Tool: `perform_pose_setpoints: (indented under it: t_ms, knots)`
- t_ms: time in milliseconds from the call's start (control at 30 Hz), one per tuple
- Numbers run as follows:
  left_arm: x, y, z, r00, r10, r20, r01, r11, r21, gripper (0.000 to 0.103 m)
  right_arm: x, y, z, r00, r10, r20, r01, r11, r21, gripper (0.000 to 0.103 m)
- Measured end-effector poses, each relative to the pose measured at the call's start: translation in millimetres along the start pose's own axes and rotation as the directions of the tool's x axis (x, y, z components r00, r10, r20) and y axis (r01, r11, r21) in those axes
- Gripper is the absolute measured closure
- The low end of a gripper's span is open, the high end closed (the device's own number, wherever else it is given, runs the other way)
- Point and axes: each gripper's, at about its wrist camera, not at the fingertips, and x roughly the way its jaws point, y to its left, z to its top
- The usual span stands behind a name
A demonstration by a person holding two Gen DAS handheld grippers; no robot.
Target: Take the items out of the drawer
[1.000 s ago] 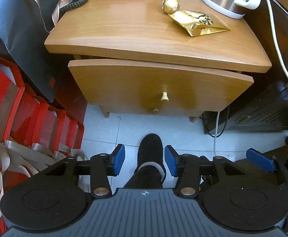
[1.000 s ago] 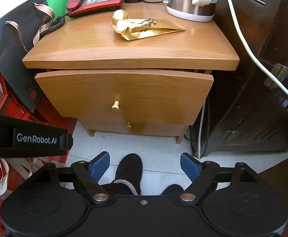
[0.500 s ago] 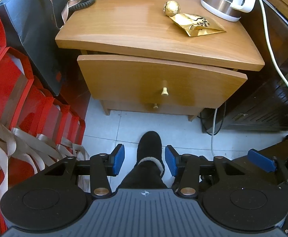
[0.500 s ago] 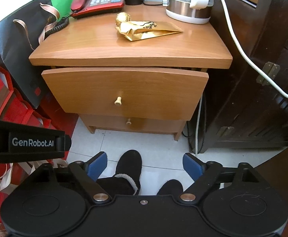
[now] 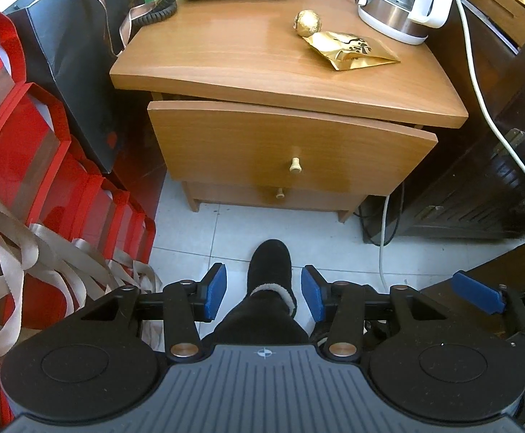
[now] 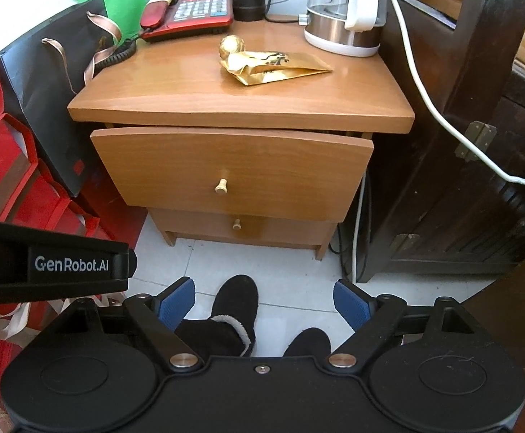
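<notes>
Two hand-held grippers are seen drawn back from the nightstand since a second ago, so that more of its top and the red telephone [image 6: 190, 14] is shown. The right hand-held gripper [image 6: 264, 305] has just been opening and is spread wide, with nothing between its pads; the left hand-held gripper [image 5: 264, 290] is likewise parted and empty. The upper drawer [image 6: 232, 169] is left slightly pulled out, well apart from both, above a black boot [image 5: 269, 263] on the floor.
</notes>
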Motion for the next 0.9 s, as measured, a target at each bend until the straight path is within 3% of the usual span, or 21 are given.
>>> perform_pose_setpoints:
  t_ms: [900]
  knots:
    - [-15.6, -3.5, -20.6, 1.0, 0.0, 0.015, -0.001, 1.0, 0.029, 0.054, -13.9, 0.3, -17.8, 1.0, -0.017, -0.013, 0.017, 1.0, -0.011, 0.02]
